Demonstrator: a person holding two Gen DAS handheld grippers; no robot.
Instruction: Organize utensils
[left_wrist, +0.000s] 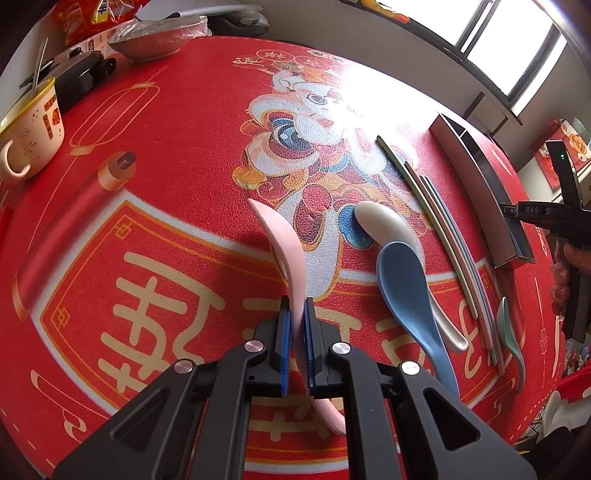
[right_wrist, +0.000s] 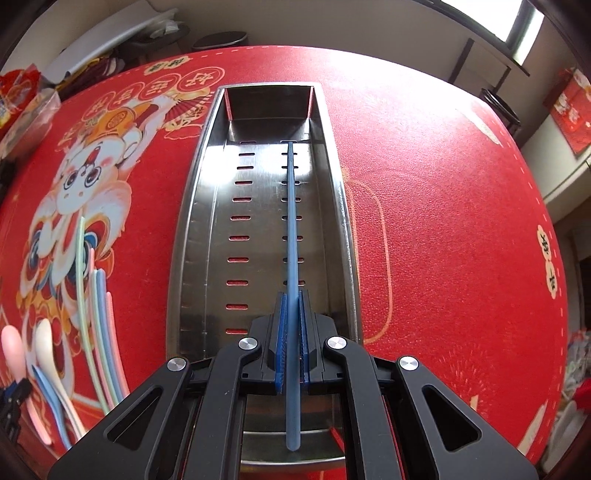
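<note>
Both jaws grip: left gripper (left_wrist: 296, 317) holds a pink spoon (left_wrist: 284, 251); right gripper (right_wrist: 291, 314) holds a blue chopstick (right_wrist: 292, 229) over the tray (right_wrist: 192, 229), tip toward 12 o'clock.

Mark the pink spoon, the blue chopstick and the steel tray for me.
pink spoon (left_wrist: 275, 230): left wrist view, on its bowl.
blue chopstick (right_wrist: 293, 221): right wrist view, mid-shaft.
steel tray (right_wrist: 192, 236): right wrist view, left wall.
</note>
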